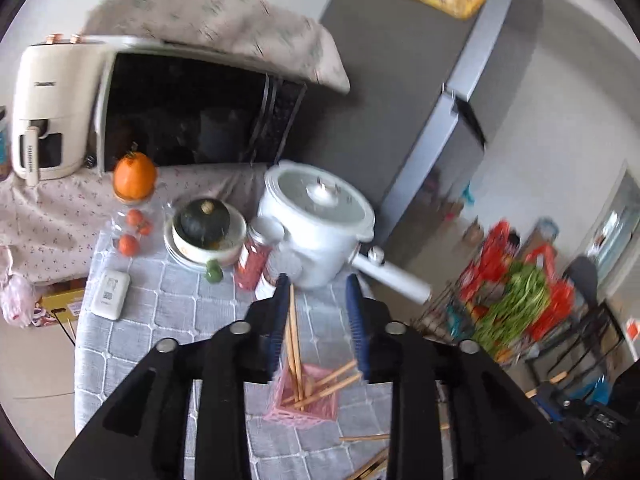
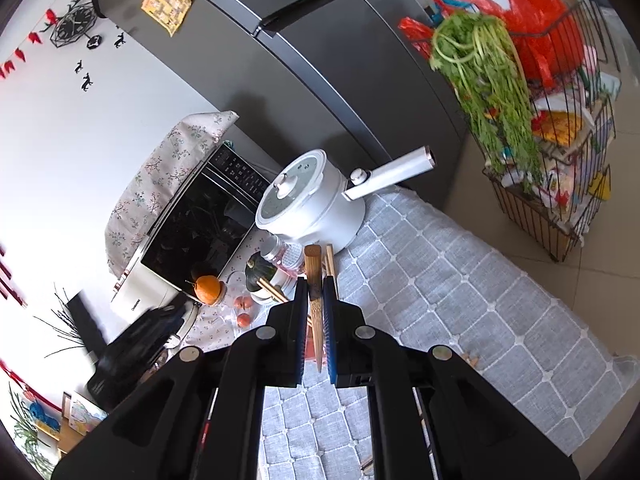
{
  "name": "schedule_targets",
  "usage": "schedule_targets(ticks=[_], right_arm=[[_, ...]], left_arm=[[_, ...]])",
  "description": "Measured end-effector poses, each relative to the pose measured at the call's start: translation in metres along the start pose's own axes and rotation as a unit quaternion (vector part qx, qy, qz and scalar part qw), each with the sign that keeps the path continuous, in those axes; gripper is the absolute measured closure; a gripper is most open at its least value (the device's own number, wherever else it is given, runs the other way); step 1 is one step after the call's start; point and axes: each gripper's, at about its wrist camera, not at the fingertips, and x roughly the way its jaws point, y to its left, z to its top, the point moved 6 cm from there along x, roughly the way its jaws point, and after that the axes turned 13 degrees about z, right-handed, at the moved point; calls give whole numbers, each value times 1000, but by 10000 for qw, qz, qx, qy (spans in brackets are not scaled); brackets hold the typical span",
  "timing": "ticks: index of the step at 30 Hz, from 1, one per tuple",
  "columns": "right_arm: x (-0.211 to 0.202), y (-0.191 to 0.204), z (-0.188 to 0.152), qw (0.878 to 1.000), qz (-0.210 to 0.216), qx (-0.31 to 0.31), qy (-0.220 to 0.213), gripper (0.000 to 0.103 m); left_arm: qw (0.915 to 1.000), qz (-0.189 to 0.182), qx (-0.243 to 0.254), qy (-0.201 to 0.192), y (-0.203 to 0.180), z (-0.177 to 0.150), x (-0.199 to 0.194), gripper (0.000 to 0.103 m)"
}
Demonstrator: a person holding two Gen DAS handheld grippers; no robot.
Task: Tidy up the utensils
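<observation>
In the left wrist view, my left gripper is open above a pink basket that holds several wooden chopsticks, some upright beside the left finger. More chopsticks lie loose on the grey quilted cloth at the lower right. In the right wrist view, my right gripper is shut on a wooden utensil handle that sticks out past the fingertips, held above the cloth. Other chopsticks show just left of the fingers.
A white pot with a long handle stands at the back of the table, also in the right wrist view. Beside it are jars, a bowl with a dark squash, an orange, a microwave. A wire rack with greens stands right.
</observation>
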Motion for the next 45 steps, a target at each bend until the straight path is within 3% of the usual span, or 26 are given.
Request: schedule_targets(ticks=[3,7,13,15,19,22,24,30,32,45], right_arm=[[5,6,9,9999,-97,-102,-61,95],[18,23,22,9992,-232,-317,-90,95],[55,53,31,9937,-651,-913,58,95],[71,58,28,9913,-782,-1053,124,95],[107,57,15,9864,-988,-1292,228,95],[123,52,5,9856,-1018,-1307,352,88],[123,54,2,9855,-989,-1338,322,78],[95,58,-5,9839,-1043,-1449,29,41],[79,51,-8,9837,-1113,-1403,-128,23],[0,-40,-14,9890,-1321,-447,-499,19]], left_arm=[[9989,-197,-334,-272,17,5,-29,57],[9950,-357,-850,-374,42,-3,-48,54],[9938,-172,-1096,-117,70,-22,-32,54],[9923,-309,-1191,144,74,-24,-23,54],[9925,-294,-1164,240,78,-28,-22,54],[9929,-320,-1126,200,78,-27,-26,54],[9945,-220,-1023,82,76,-25,-30,54],[9956,-207,-864,292,68,-35,-22,46],[9962,-187,-764,372,62,-42,-20,45],[9968,-52,-446,656,39,-70,-4,35]])
